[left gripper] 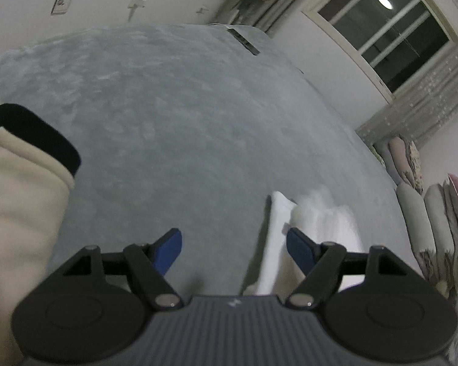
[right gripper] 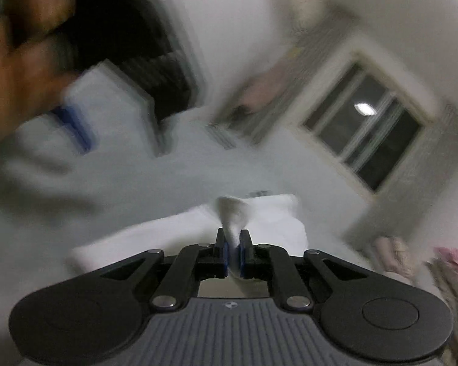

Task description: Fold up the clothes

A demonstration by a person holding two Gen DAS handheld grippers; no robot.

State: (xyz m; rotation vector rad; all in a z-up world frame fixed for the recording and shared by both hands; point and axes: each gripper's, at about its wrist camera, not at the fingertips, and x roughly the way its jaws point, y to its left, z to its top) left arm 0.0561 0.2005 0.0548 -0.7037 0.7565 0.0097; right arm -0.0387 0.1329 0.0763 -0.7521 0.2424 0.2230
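The right tongs (right gripper: 233, 251) are pinching a white garment (right gripper: 268, 216) near the bed's (left gripper: 174, 116) right edge — mid-fold, probably. The left tongs (left gripper: 233, 248) are hanging apart, empty — needing a second corner next.

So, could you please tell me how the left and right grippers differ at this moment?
The left gripper is open, its blue pads spread wide with nothing between them; the right gripper is shut on the white garment. The left points over the grey bedspread; the right sits at the cloth. Both share black arms and blue pads.
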